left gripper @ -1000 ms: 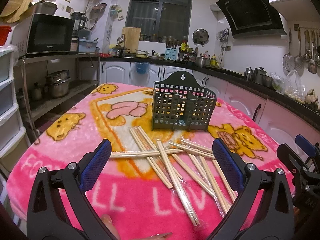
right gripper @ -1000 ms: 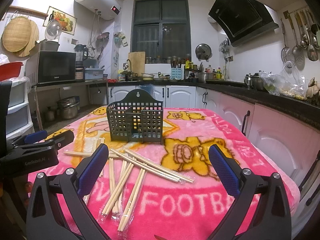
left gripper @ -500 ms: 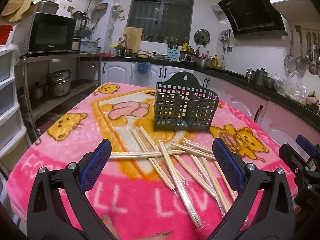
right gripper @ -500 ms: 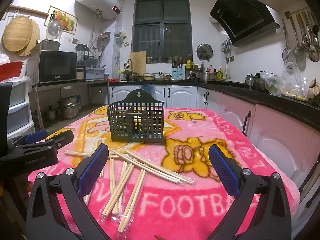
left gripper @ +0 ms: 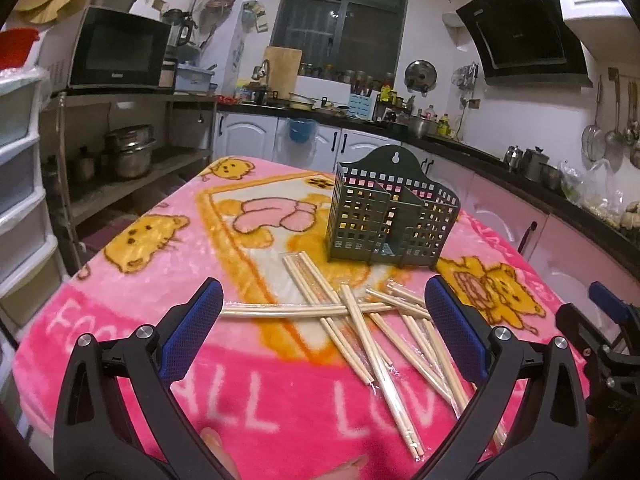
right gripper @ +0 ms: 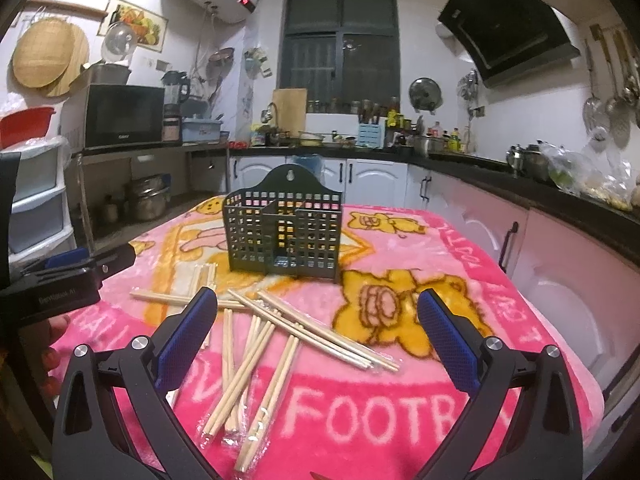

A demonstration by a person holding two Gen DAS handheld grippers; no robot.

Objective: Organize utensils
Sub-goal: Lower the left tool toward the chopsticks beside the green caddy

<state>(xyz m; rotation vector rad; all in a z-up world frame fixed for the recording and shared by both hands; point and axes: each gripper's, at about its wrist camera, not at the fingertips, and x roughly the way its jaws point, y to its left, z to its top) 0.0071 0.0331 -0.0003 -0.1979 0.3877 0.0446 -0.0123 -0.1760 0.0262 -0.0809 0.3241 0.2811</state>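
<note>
Two views show the same bench, covered by a pink blanket with cartoon bears.

From the left wrist, the left gripper is spread wide and holds nothing. Its blue pads hang above the blanket. Between them lie the chopsticks — many thin wooden sticks in clear wrappers, crossing each other in a loose pile. One pair lies sideways, pointing toward the left pad. Behind the pile stands the dark green utensil holder, upright, full of little square holes, with a divider inside. The nearest sticks almost reach its base. Part of the right gripper shows at the right edge.

From the right wrist, the right gripper is also wide open and empty. The chopsticks lie scattered in front of it, more toward its left pad. The utensil holder stands just past them — no sticks inside that I can see. The left gripper pokes in from the left edge.
</note>
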